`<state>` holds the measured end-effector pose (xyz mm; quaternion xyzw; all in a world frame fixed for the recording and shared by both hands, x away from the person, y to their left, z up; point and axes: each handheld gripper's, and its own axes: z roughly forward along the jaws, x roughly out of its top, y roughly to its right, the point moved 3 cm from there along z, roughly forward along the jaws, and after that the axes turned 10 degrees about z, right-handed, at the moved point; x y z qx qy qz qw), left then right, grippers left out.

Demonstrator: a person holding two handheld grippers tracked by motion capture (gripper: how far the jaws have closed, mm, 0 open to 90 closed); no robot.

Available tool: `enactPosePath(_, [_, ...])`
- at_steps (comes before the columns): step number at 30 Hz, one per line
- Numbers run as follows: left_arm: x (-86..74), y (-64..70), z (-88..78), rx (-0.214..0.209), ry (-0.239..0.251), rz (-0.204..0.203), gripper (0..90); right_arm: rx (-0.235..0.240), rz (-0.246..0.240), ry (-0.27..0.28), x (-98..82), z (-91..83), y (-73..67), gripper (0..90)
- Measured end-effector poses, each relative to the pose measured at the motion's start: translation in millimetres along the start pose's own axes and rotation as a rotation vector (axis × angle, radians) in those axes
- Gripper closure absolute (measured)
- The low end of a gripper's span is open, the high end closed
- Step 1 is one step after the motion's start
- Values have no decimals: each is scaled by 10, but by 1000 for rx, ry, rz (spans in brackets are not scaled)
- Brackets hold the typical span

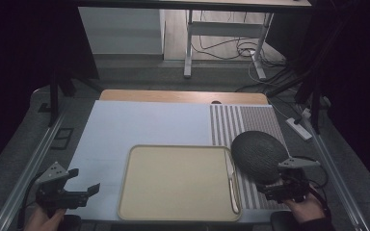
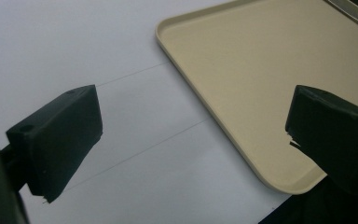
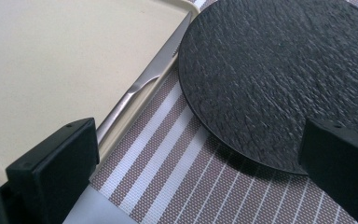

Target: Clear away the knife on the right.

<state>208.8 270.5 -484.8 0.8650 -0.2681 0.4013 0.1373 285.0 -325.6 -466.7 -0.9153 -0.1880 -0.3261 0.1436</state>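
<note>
Both jaws spread wide, holding nothing: the left gripper [image 1: 72, 185] waits at the tray's [image 1: 173, 183] nine o'clock, the right gripper [image 1: 282, 185] at the dark plate's [image 1: 257, 151] six o'clock edge, seemingly lined up to grasp it; a knife [image 1: 231, 183] rests along the tray's three o'clock rim.

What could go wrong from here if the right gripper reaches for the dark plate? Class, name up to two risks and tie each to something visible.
1. The knife lies along the tray's right rim, right beside the dark plate. The open right gripper could nudge it off the rim.
2. The plate lies flat on the striped mat, so the jaws may struggle to get under its thin edge and could drag the mat instead.
</note>
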Motion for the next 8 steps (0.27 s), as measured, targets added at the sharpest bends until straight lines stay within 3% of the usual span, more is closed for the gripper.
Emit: enactPosePath(8, [5,-1,2,-2,4,-2,34,-3,7,-1,-24,-26,22,0])
